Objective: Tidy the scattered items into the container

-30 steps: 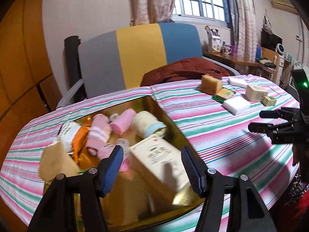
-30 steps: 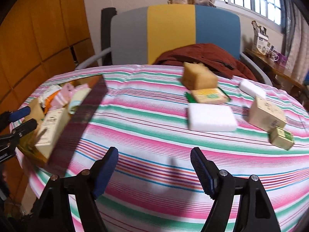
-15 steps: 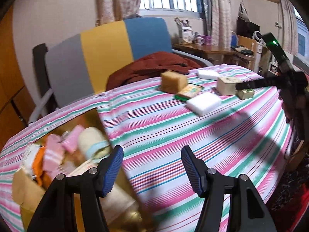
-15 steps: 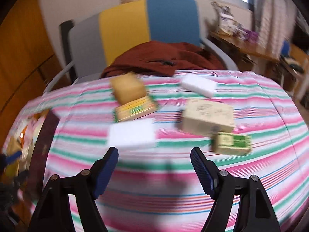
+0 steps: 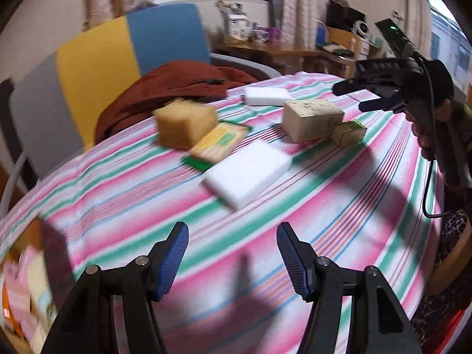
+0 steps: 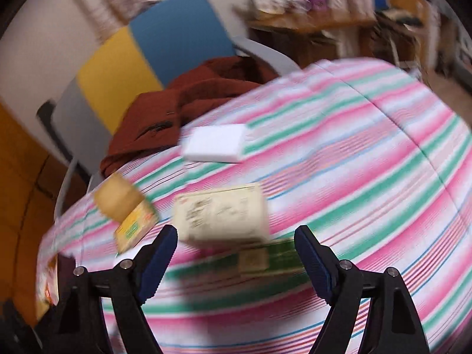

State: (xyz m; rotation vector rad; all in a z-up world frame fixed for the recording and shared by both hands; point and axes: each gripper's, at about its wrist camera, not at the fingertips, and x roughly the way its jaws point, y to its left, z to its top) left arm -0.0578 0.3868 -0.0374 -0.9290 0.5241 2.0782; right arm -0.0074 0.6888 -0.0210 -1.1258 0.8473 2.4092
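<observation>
Two claws are in view, and we hold nothing in either. Our left claw [image 5: 233, 261] stands with its blue pads well apart over bare striped cloth [image 5: 339, 206] on the bench. Our right claw [image 6: 236, 262] is opening, its jaws wide and empty, hanging above a cream carton [image 6: 221, 215] and a small green box [image 6: 265, 258] that lies just in front of it, touching or nearly so. Beyond our left claw we see a white foam block [image 5: 247, 174], then a yellow-and-green scouring pad [image 5: 218, 144] leaning against a tan sponge cube [image 5: 184, 124]. A second white block [image 5: 265, 96] sits farther back near the bench edge. The container [image 5: 23, 280], already holding pink and pale bundles, shows only as a blurred corner at the far left of our left view, well apart from the scattered things. Behind the bench stands a grey, yellow and blue chair [image 5: 118, 53] with a rust-red garment [image 5: 177, 84] on it.
</observation>
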